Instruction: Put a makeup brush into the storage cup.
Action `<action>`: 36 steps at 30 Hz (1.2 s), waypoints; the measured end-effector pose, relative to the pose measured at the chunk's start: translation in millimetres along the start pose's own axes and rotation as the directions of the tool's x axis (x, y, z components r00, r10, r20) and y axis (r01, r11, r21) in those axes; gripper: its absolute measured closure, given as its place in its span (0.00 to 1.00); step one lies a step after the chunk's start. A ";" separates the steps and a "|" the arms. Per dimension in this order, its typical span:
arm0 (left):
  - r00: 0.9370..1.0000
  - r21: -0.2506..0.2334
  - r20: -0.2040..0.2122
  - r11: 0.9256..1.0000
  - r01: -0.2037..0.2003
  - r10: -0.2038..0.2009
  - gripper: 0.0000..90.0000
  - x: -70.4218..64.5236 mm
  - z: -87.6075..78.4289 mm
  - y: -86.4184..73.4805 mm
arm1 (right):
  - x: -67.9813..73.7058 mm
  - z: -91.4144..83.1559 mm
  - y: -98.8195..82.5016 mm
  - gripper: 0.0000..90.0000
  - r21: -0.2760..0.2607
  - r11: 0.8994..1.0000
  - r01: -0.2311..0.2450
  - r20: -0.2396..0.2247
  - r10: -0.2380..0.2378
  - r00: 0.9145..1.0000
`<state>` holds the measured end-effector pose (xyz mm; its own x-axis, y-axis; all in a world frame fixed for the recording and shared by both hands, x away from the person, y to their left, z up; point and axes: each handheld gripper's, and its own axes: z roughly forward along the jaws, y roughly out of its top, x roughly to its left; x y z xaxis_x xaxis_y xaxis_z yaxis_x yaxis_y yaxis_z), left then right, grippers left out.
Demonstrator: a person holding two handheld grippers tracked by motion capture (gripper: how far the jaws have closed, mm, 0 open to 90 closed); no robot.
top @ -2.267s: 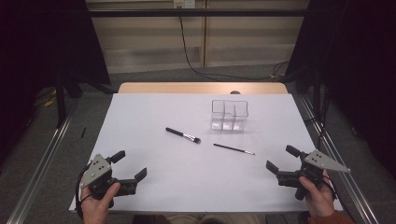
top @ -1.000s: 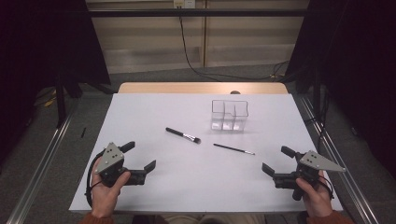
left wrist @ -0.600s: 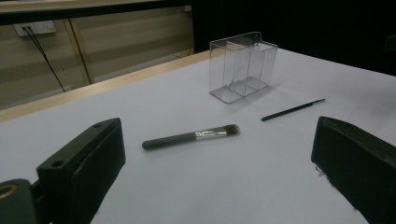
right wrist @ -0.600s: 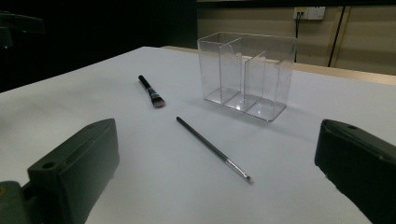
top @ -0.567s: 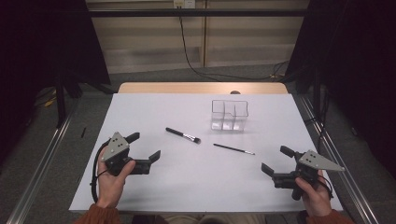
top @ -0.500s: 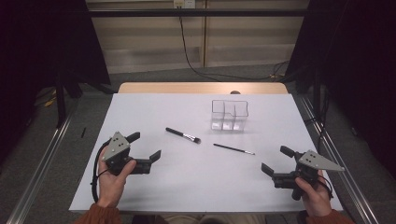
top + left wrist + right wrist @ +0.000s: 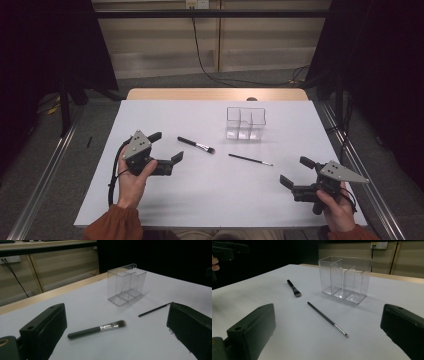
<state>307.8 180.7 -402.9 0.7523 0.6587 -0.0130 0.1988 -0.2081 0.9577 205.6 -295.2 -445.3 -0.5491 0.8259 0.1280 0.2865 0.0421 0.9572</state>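
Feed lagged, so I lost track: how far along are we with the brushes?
Nothing stowed: the clear organizer is empty. The thick brush and thin brush lie on the table. The left tongs, open, point toward the thick brush; the right tongs are open. Both pickups remain.

Both black jaws of the left gripper run off the bottom edge of the left gripper view, the right-hand one clipped by the side edge too. Same story for the right gripper in its own view. In the high view, the thin brush is too slender to read its tip, and the clear organizer barely shows its dividers.
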 end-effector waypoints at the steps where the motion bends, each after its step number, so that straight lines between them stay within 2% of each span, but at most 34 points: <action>1: 1.000 -0.002 -0.004 1.000 -0.006 0.006 0.03 1.4 2.4 0.9 | 0.1 0.0 0.1 0.00 -0.001 1.000 -0.001 0.000 0.001 1.000; 3: 1.000 0.000 -0.005 1.000 -0.006 0.006 0.03 2.6 4.5 1.8 | 0.0 0.0 0.1 0.00 -0.002 1.000 0.001 -0.002 -0.001 1.000; 4: 1.000 0.000 0.014 1.000 -0.002 0.002 0.03 4.9 8.8 3.4 | -0.1 -0.1 0.0 0.00 0.000 1.000 0.004 -0.002 -0.004 1.000; 5: 1.000 0.000 0.014 1.000 -0.002 0.002 0.03 4.9 8.8 3.4 | 0.0 -0.2 0.0 0.00 0.000 1.000 0.002 -0.002 -0.002 1.000; 13: 1.000 -0.001 -0.007 1.000 0.011 -0.011 0.03 13.6 26.8 7.2 | 0.2 -0.1 0.2 0.00 -0.002 1.000 -0.003 -0.007 0.003 1.000; 15: 1.000 0.022 -0.009 1.000 -0.003 0.003 0.03 16.2 30.6 7.5 | -0.3 -0.1 0.0 0.00 0.002 1.000 0.001 -0.007 -0.001 1.000; 18: 1.000 0.032 0.000 0.999 0.005 -0.005 0.03 19.8 35.8 8.3 | 0.1 -0.3 0.2 0.00 -0.001 1.000 -0.006 -0.006 0.006 1.000; 20: 1.000 0.047 -0.009 0.999 -0.003 0.004 0.03 22.7 38.9 9.5 | 0.1 -0.3 0.1 0.00 -0.001 1.000 -0.004 -0.007 0.004 1.000; 23: 1.000 0.043 -0.020 0.999 0.023 -0.022 0.03 28.1 41.0 11.2 | 0.0 0.1 0.1 0.00 0.000 1.000 -0.001 -0.009 0.001 1.000; 26: 1.000 0.055 -0.024 0.998 0.012 -0.010 0.03 31.6 43.8 13.4 | -0.3 0.1 0.0 0.00 0.001 1.000 -0.001 -0.008 0.001 1.000; 30: 0.999 0.049 -0.015 0.998 0.030 -0.029 0.02 35.6 50.1 17.0 | -0.3 0.3 -0.1 0.00 0.003 1.000 0.001 -0.007 -0.001 1.000; 33: 1.000 0.082 -0.009 0.997 0.006 -0.005 0.03 38.4 57.5 18.3 | -0.1 0.9 -0.2 0.00 0.002 1.000 -0.006 -0.004 0.006 1.000; 36: 1.000 0.075 -0.013 0.997 0.002 -0.001 0.03 40.7 62.5 21.0 | -0.6 0.3 -0.3 0.00 0.003 1.000 -0.004 -0.004 0.004 1.000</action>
<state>381.9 157.9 -401.3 0.7439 0.6682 -0.0102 0.2467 -0.2604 0.9335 206.1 -295.5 -445.7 -0.5512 0.8238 0.1326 0.2912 0.0410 0.9558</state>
